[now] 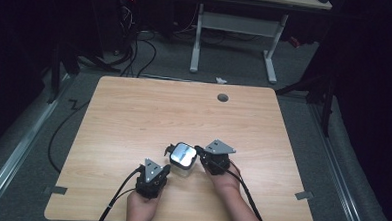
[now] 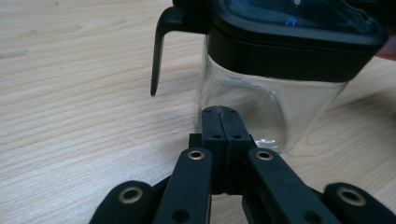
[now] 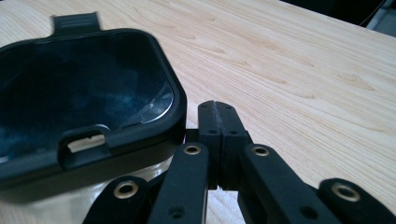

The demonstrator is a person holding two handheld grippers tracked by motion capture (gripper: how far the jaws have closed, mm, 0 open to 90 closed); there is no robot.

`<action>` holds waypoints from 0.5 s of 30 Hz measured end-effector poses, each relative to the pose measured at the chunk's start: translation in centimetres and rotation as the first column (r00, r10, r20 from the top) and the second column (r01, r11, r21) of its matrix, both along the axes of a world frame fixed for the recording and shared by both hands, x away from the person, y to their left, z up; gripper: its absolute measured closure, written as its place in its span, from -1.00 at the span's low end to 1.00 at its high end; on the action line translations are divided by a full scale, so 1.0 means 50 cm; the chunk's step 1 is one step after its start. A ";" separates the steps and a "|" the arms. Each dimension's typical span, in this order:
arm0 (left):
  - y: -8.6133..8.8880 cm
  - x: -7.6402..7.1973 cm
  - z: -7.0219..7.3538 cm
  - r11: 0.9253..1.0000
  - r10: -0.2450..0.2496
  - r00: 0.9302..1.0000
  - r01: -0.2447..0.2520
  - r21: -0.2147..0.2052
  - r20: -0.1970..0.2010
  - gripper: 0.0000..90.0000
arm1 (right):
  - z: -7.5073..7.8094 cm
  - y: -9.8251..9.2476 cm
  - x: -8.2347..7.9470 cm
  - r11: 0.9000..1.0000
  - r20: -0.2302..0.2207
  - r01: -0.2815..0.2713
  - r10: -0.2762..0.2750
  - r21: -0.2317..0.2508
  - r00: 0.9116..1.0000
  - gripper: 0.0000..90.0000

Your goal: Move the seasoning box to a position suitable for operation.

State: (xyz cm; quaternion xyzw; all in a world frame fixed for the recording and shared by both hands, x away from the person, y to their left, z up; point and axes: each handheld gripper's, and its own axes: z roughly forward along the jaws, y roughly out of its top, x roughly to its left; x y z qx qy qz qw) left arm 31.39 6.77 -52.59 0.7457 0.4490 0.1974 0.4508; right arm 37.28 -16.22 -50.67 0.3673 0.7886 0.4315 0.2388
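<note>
Jar (image 1: 182, 159) on bench (image 1: 134, 113), between grippers. Glass body: rigid, slick, fragile, likely some weight. Black lid (image 3: 88, 93) with side latches: best hold. Left gripper (image 2: 220, 114) closed, empty, near glass; right gripper (image 3: 218, 112) closed, empty, beside lid.

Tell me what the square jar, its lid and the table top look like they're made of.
Jar body: looks like clear glass, though clear plastic is possible; the wood shows through it and its base rim glints. Lid: probably black moulded plastic, matte frame with a hanging latch tab, and a glossy panel on top that mirrors light. Table top: pale wood grain, likely laminate or veneer, with an even satin sheen.
</note>
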 end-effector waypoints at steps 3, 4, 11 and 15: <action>-0.006 0.009 0.000 1.000 -0.005 1.000 0.005 0.007 -0.006 1.00 | -0.004 -0.003 -0.013 1.000 0.010 -0.011 0.011 -0.014 1.000 1.00; -0.006 0.009 0.000 1.000 -0.005 1.000 0.005 0.007 -0.006 1.00 | -0.004 -0.003 -0.013 1.000 0.010 -0.011 0.011 -0.014 1.000 1.00; -0.014 0.027 0.005 1.000 -0.008 1.000 0.008 0.016 -0.008 1.00 | -0.004 -0.005 -0.024 1.000 0.012 -0.006 0.006 -0.010 1.000 1.00; -0.012 0.045 0.011 1.000 -0.010 1.000 0.010 0.023 -0.006 1.00 | -0.003 -0.005 -0.027 1.000 0.011 -0.001 0.001 -0.012 1.000 1.00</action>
